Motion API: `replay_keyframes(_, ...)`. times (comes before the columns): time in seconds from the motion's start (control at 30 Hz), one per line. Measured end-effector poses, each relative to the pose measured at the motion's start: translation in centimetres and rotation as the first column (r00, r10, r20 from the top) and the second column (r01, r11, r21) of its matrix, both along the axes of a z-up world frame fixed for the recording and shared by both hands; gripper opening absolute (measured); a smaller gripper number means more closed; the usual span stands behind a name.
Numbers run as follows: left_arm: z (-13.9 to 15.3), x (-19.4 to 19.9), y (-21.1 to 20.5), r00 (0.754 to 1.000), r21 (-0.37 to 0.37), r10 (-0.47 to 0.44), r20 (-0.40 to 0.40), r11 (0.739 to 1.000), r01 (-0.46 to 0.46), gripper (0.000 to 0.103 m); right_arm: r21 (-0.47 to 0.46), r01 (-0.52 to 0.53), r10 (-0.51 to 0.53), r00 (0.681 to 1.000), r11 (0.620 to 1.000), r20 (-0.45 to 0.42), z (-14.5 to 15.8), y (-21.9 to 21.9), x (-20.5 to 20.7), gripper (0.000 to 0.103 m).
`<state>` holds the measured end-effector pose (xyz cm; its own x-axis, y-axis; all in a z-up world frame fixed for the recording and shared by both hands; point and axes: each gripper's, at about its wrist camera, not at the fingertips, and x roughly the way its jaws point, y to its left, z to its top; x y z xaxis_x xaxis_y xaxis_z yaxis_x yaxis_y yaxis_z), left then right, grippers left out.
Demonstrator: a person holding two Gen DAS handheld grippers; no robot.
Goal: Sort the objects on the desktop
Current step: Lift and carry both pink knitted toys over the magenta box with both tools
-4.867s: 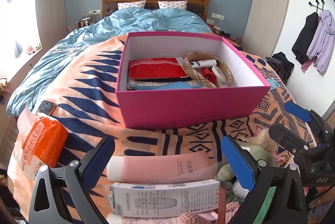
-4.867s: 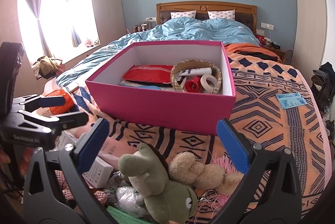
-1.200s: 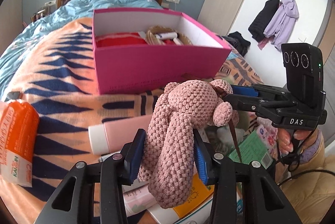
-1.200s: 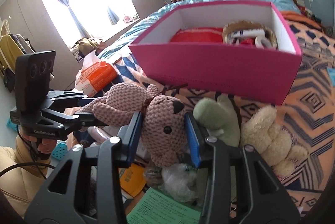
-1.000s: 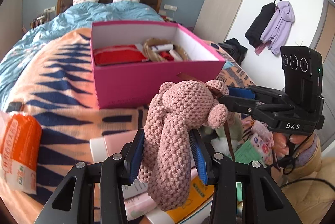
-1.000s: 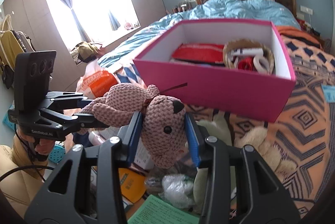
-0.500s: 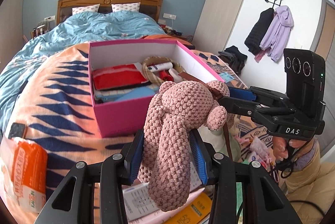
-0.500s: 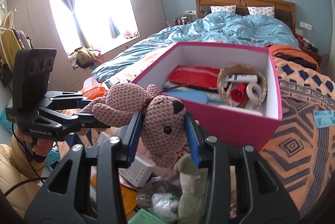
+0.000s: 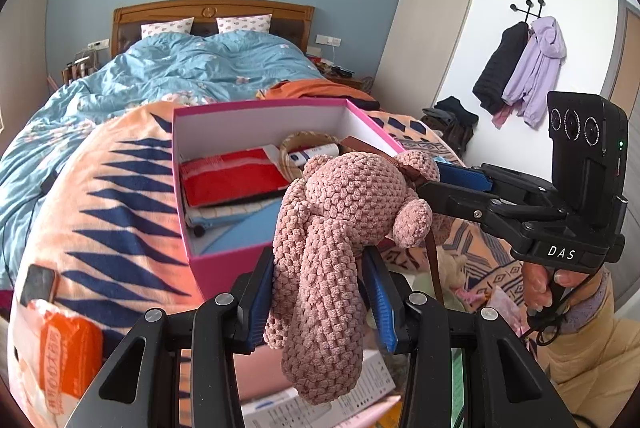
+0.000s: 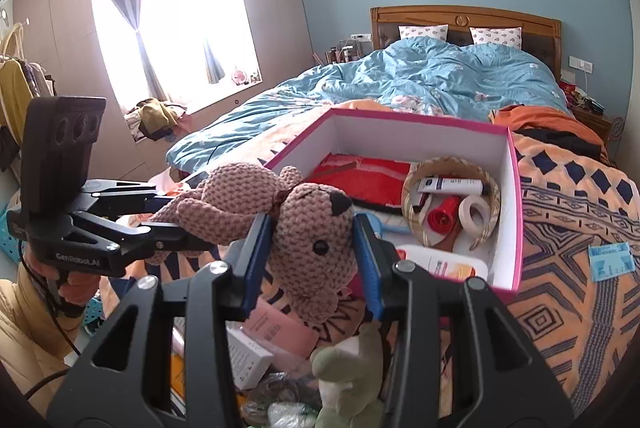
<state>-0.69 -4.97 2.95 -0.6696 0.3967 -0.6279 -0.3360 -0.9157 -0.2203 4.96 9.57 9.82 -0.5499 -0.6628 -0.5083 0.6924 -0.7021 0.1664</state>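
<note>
Pink knitted bear [image 10: 280, 220] held roughly level between both: head pinched by right gripper [image 10: 313, 252], legs clamped by left gripper [image 9: 322, 302], above pink box [image 10: 514, 212].

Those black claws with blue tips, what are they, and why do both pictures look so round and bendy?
They are hand-held grabbers, one in each of a person's hands. Each carries a wide-eyed camera looking along its two fingers, which bends the picture. One picture comes from the left gripper, the other from the right gripper. Together they hold one pink knitted teddy: the left squeezes its body, the right its head. Behind it, on the patterned blanket, sits a pink box with a red pouch and a round basket inside. Below lie a green plush toy and some small boxes.
</note>
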Motion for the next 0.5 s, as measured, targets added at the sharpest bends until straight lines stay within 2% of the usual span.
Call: replay_keyframes(0.5, 0.6, -2.8, -0.3, 0.999, -0.014, 0.038, -0.004, 0.999, -0.038, 0.043, -0.007, 0.006, -0.006, 1.000, 1.000, -0.011, 0.6, -0.9, -3.0, 0.044)
